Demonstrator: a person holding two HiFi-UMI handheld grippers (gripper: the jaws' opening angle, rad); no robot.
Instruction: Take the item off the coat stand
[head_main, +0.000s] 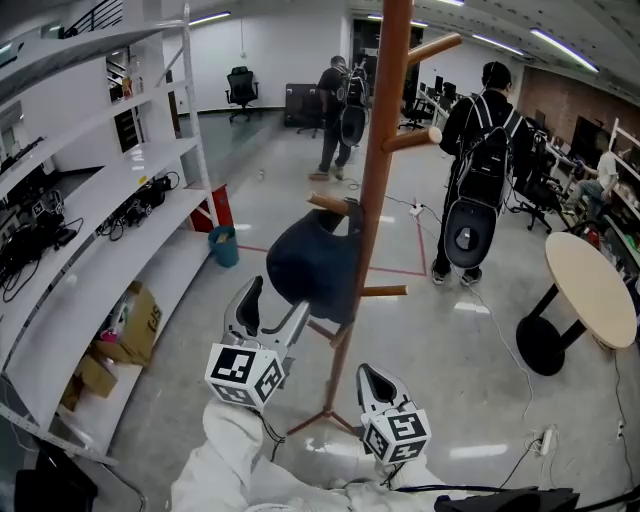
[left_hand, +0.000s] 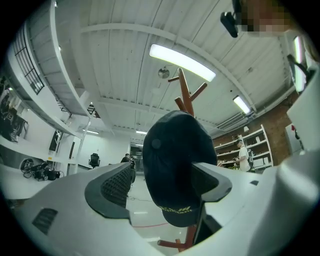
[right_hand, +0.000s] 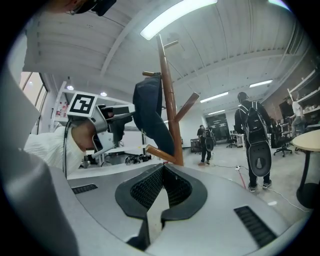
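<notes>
A dark navy cap (head_main: 315, 265) of soft cloth hangs from a short peg on the left side of the coat stand (head_main: 380, 130), about halfway up its pole. The stand is smooth reddish-brown wood: a round upright pole with stubby angled pegs and splayed legs on a glossy grey floor. The cap's crown is rounded, with a small cloth button on it, and its brim points down, with yellow stitching along the edge in the left gripper view.

The left gripper (head_main: 273, 305) is just near and left of the cap, its jaws spread wide. Its own view shows the cap between the ribbed black pads, and neither pad is seen pressing on it. The right gripper (head_main: 372, 380) sits nearer, to the right of the stand's foot, with its jaw tips drawn together on nothing.

White shelving (head_main: 120, 200) runs along the left, with a cardboard box (head_main: 135, 320) on its lowest shelf. A round beige table (head_main: 590, 285) on a black foot stands at the right
</notes>
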